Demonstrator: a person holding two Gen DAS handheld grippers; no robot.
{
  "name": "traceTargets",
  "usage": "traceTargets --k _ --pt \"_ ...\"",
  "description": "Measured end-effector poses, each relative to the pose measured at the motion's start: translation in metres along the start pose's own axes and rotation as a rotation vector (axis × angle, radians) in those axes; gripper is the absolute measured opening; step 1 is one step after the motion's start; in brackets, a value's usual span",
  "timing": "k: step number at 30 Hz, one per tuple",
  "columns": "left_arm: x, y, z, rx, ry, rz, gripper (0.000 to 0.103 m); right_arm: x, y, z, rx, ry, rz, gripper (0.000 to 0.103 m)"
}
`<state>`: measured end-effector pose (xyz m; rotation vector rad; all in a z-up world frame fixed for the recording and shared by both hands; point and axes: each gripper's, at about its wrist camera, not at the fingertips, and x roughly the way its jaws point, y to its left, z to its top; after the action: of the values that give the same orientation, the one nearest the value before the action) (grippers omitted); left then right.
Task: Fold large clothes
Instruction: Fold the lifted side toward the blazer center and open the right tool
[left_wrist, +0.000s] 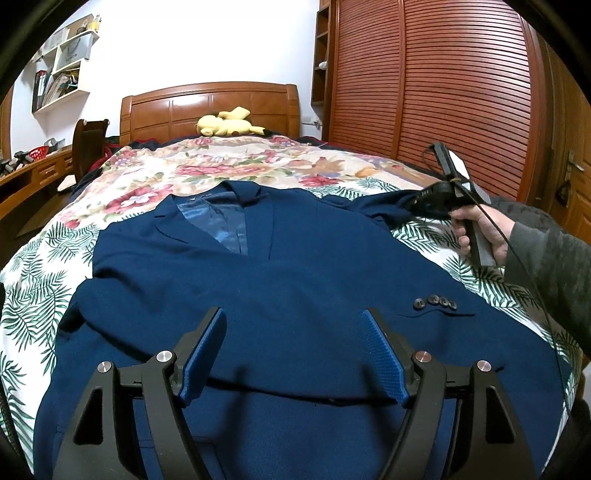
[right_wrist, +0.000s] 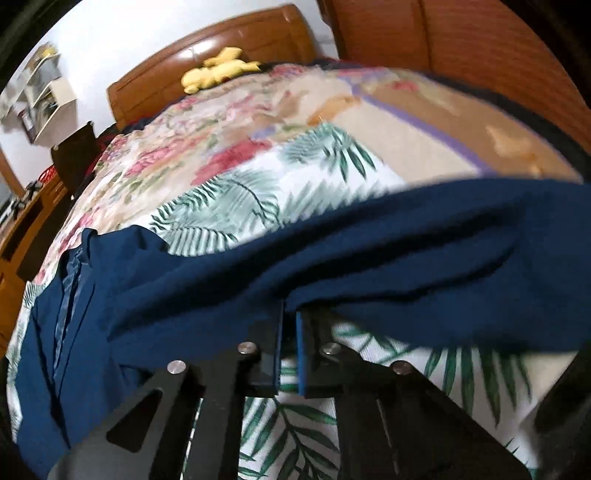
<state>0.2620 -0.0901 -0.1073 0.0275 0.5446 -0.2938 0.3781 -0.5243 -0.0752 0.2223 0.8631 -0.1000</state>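
Blue-padded, my left tool (left_wrist: 294, 354) hangs with jaws spread over the hem of the navy blazer (left_wrist: 258, 280), which lies front-up on the floral bedspread (left_wrist: 207, 166). My right tool (right_wrist: 290, 314) has clamped onto the blazer's sleeve (right_wrist: 406, 258) at the bed's right side.

Left wrist cam: at bed foot, facing headboard (left_wrist: 208, 107), blazer (left_wrist: 258, 295) below. Right wrist cam: close on sleeve (right_wrist: 369, 266), tilted, somewhat blurred. Shared: bedspread (left_wrist: 221, 166), plush toy (left_wrist: 227, 122).
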Motion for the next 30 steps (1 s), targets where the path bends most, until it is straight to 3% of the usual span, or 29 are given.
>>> traceTargets --k 4,10,13,17,21,25,26,27,28,30 --pt "0.000 0.000 0.000 -0.001 -0.002 0.000 0.077 -0.026 0.024 0.009 -0.088 -0.080 -0.002 0.004" --pt "0.000 0.000 -0.001 -0.004 -0.001 -0.001 0.077 -0.086 0.086 0.010 -0.264 -0.171 0.151 0.004" --pt "0.000 0.001 0.000 -0.006 0.001 -0.001 0.077 -0.110 0.122 -0.008 -0.358 -0.159 0.238 0.004" --pt "0.001 0.001 0.000 -0.005 0.002 0.000 0.077 -0.119 0.159 -0.039 -0.457 -0.079 0.276 0.004" --pt "0.001 0.002 0.001 -0.005 0.001 0.000 0.077 -0.115 0.173 -0.055 -0.486 -0.006 0.238 0.004" --pt "0.000 0.002 0.001 -0.008 0.003 -0.001 0.077 -0.122 0.169 -0.056 -0.513 -0.006 0.176 0.005" --pt "0.000 0.002 0.001 -0.009 0.002 -0.002 0.077 -0.127 0.167 -0.054 -0.517 -0.012 0.168 0.012" --pt "0.000 0.002 0.001 -0.009 0.002 -0.003 0.077 -0.132 0.166 -0.053 -0.516 -0.020 0.158 0.032" --pt "0.000 0.002 0.002 -0.009 0.001 -0.003 0.077 -0.137 0.165 -0.051 -0.512 -0.029 0.148 0.040" --pt "0.000 0.002 0.002 -0.008 0.001 -0.003 0.077 -0.146 0.159 -0.045 -0.498 -0.057 0.129 0.042"
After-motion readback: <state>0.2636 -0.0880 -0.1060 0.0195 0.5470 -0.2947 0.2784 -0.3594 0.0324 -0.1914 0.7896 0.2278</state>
